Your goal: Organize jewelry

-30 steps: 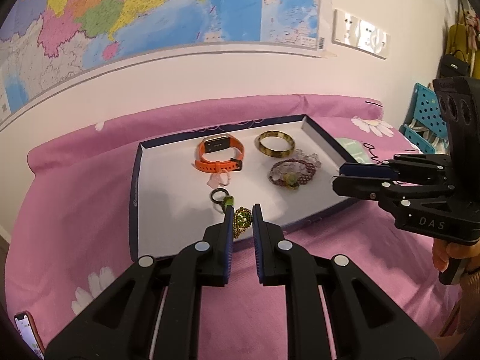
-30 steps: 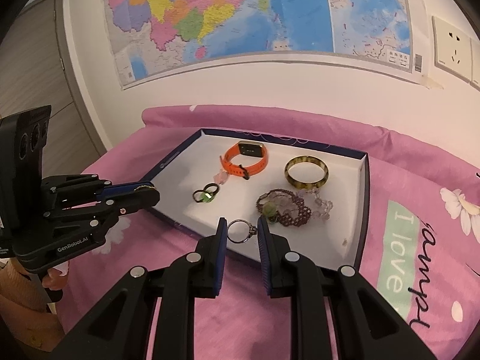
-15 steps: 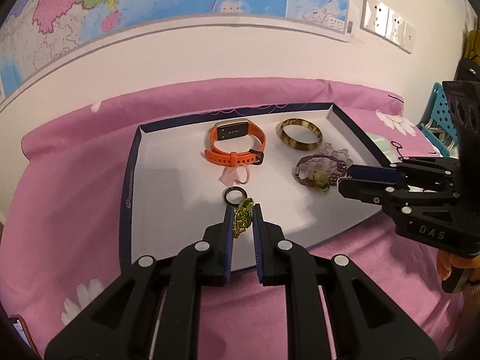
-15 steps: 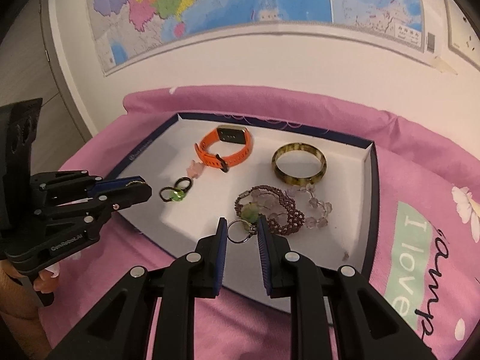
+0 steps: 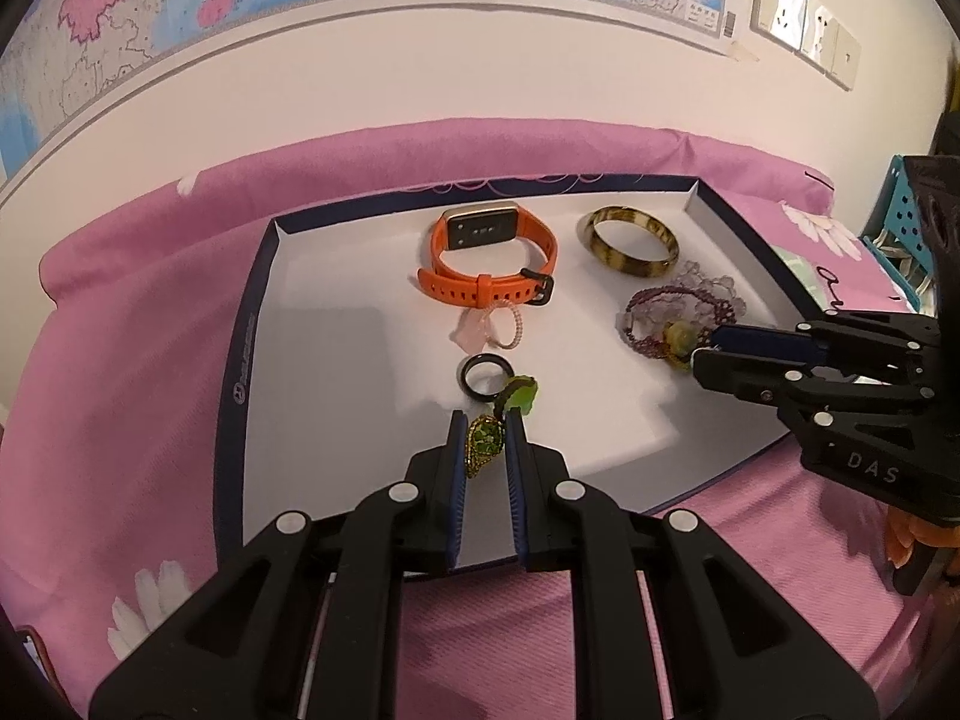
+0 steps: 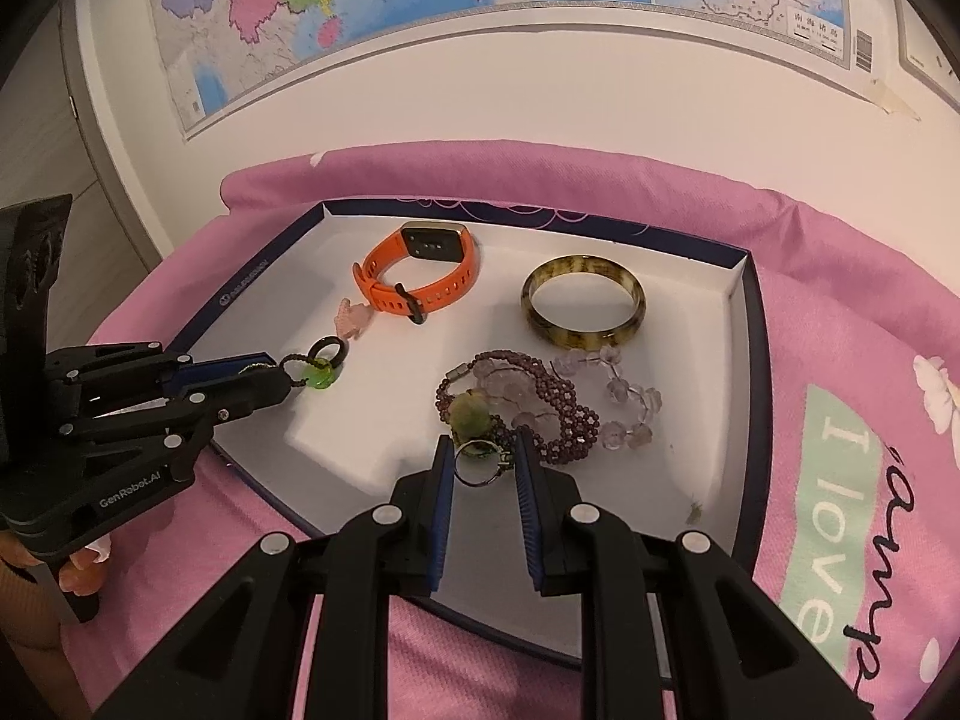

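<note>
A white tray with a dark blue rim (image 5: 240,348) (image 6: 744,312) lies on a pink cloth. In it are an orange watch (image 5: 489,261) (image 6: 420,276), a brown bangle (image 5: 627,240) (image 6: 582,300), purple and clear bead bracelets (image 5: 678,312) (image 6: 540,402), a pink charm (image 5: 486,327) and a black ring with a green bead (image 5: 498,381) (image 6: 321,363). My left gripper (image 5: 485,441) (image 6: 264,375) is shut on a green-stoned ring (image 5: 483,441) over the tray's front left. My right gripper (image 6: 480,462) (image 5: 705,345) is shut on a thin silver ring (image 6: 479,465) beside the bracelets.
A wall with a map (image 6: 420,0) stands behind the bed. Wall sockets (image 5: 804,30) are at the upper right. A blue perforated crate (image 5: 900,222) stands at the right edge. A phone corner (image 5: 30,654) lies at the lower left on the pink cloth (image 6: 852,360).
Both grippers have moved forward and down over the tray with their rings held. The left one now sits by the black ring, the right one by the bracelets.
</note>
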Motion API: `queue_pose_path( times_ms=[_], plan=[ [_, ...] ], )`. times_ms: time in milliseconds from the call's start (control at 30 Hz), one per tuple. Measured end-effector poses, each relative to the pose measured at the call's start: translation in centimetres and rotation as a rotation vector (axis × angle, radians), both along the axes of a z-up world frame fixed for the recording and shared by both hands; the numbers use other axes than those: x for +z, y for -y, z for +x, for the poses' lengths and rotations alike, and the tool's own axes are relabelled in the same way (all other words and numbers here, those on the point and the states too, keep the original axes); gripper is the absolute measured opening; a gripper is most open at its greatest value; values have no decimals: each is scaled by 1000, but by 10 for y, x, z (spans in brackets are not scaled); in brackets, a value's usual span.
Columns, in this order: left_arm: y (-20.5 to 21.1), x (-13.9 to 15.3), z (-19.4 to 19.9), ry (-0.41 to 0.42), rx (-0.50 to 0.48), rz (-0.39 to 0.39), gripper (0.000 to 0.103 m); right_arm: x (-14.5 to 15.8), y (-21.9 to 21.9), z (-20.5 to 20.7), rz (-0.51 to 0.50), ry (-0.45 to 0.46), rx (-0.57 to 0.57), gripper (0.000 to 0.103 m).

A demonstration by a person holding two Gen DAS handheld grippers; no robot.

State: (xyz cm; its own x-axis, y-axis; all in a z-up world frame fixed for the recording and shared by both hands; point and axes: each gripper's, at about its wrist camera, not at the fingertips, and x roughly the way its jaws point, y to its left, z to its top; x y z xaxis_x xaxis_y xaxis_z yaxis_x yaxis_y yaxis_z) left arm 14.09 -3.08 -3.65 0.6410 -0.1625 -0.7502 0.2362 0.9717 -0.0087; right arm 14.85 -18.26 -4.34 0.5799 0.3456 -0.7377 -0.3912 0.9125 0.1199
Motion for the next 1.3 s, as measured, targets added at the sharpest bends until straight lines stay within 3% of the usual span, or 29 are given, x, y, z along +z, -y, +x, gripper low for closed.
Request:
queue_pose_path(
  times_ms=[300,367,433,500,567,667,733,800,833,933,1000,1300],
  plan=[
    [-4,-2,3,0,18,5,18,0,-3,1,-9,0,-2,21],
    [-5,-1,2,2,20,1,23,0,-2,-1,-5,5,-6,27],
    [-5,1,-1,15,23,2,36,1,0,-2,2,13,-9,34],
    [-5,4,-5,28,25,6,40,3,2,-6,15,19,-10,36],
    [-6,6,-11,36,30,9,50,5,4,-9,23,28,-17,45],
    [-10,10,-21,52,41,4,64,9,7,-16,45,36,-23,47],
    [-15,15,-31,76,65,-5,84,13,10,-24,55,58,-34,63],
    [-20,19,-41,99,90,-5,96,16,12,-32,67,84,-43,74],
    [-23,21,-46,112,101,-6,97,18,13,-37,65,96,-48,83],
    [-27,25,-61,133,119,5,97,23,15,-51,54,130,-64,86],
    [-28,26,-70,139,134,10,97,23,15,-60,44,140,-83,97],
    [-35,23,-96,122,178,10,97,21,5,-97,26,153,-96,96]
  ],
)
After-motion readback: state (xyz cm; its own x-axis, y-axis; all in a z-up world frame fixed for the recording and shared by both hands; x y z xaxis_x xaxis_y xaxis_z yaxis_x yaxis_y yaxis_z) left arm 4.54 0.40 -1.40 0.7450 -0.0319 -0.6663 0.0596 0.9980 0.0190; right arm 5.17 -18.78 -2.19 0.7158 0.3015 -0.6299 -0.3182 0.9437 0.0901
